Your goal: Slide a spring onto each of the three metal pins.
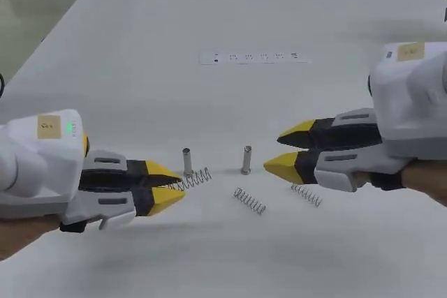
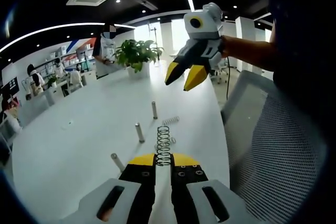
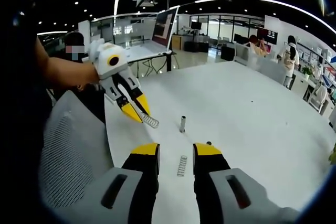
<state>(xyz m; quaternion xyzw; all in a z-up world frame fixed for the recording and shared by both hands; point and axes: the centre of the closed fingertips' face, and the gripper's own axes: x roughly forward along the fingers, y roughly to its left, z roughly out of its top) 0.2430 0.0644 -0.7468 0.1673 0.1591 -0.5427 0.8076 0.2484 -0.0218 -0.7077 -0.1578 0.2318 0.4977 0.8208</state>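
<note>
On the table (image 1: 209, 19), I am logging three pins (image 2: 139, 132) standing bare, two springs (image 1: 249, 201) lying loose nearby, left claw (image 1: 180, 186) clenching one spring (image 1: 196, 178), right claw (image 1: 274, 150) hanging released: none fitted yet.

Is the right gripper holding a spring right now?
No: in the right gripper view the right gripper has its jaws standing apart, and the spring seen between them lies loose on the table.
</note>
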